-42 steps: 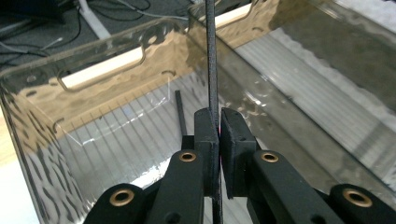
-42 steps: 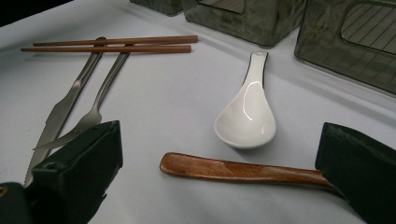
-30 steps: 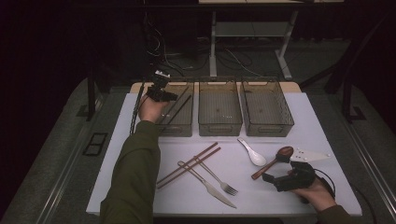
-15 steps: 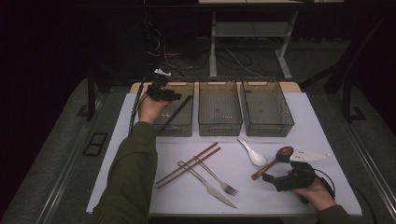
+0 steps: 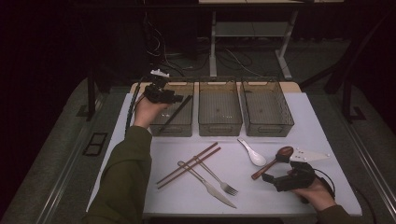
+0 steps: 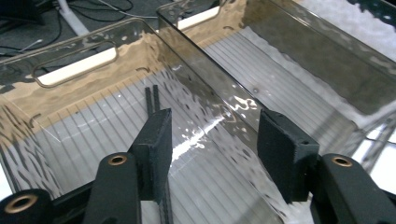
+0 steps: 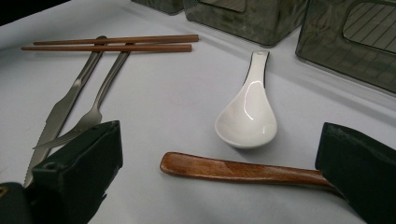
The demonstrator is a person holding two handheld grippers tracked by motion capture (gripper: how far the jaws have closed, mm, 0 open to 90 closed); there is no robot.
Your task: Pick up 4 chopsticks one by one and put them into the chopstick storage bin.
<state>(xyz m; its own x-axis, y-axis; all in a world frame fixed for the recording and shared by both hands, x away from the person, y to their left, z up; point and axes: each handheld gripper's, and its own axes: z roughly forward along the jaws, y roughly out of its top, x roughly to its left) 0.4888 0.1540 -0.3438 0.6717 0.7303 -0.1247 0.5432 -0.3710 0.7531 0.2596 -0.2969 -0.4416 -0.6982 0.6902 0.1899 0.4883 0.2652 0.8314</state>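
Brown chopsticks (image 5: 189,164), knife (image 5: 208,185), fork (image 5: 215,176), white spoon (image 5: 252,153).

The high view looks forward and down over the whole surface (image 5: 327,135), while the left gripper view peers closely into the left bin (image 6: 84,135) and the right gripper view skims low across the white spoon (image 7: 247,116), both seen from above too.

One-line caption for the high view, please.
Left gripper, jaws just opening, above black chopsticks in the left bin; right gripper near wooden spoon.

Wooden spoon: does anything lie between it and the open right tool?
Nothing visible does. The wooden spoon lies on bare table just ahead of the right tool; the white spoon rests beyond it, apart.
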